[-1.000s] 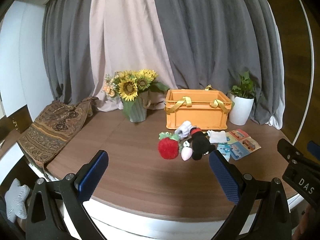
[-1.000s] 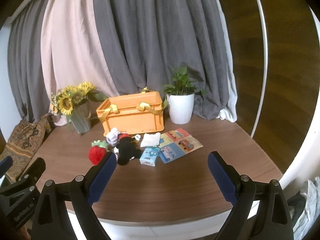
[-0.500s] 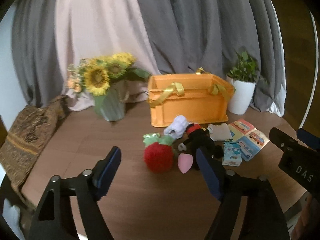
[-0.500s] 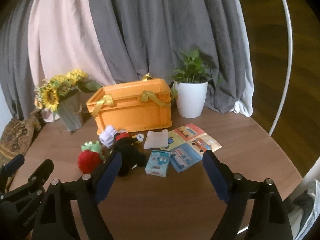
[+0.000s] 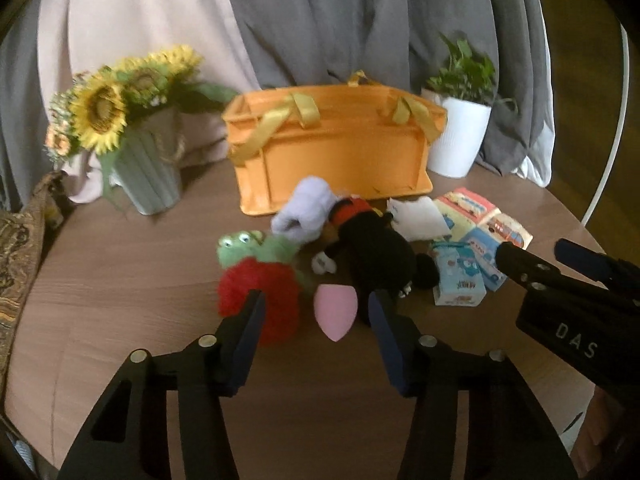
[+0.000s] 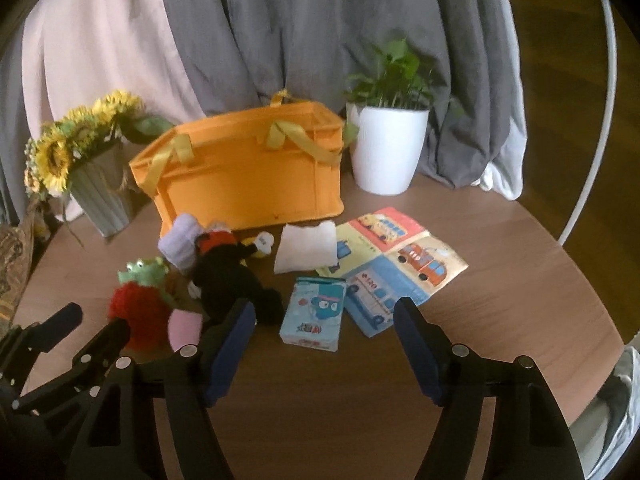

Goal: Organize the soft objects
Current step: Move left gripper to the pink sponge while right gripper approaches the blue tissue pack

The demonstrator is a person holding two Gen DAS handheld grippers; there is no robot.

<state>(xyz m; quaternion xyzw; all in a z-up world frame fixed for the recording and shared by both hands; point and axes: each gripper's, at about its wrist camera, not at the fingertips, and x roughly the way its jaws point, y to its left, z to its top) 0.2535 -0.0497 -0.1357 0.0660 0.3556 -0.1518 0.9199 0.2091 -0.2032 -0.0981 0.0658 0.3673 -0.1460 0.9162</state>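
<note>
Soft things lie in front of an orange crate (image 5: 332, 148) (image 6: 248, 172): a red pompom (image 5: 260, 296) (image 6: 138, 312) with a green frog (image 5: 248, 246) behind it, a pink sponge (image 5: 334, 310) (image 6: 184, 326), a black plush (image 5: 376, 256) (image 6: 224, 276), a white sock roll (image 5: 308, 210), a folded white cloth (image 6: 306, 246), a blue tissue pack (image 6: 314, 316) and a cloth book (image 6: 396, 260). My left gripper (image 5: 316, 308) is open, just before the sponge. My right gripper (image 6: 324, 322) is open, just before the tissue pack.
A sunflower vase (image 5: 140, 168) stands at the back left and a white potted plant (image 6: 386, 152) at the back right of the round wooden table (image 6: 500, 280). A patterned cloth (image 5: 16, 256) hangs over the left edge. Curtains hang behind.
Both grippers have moved forward and lower toward the pile of soft things. Both stay open and empty.
</note>
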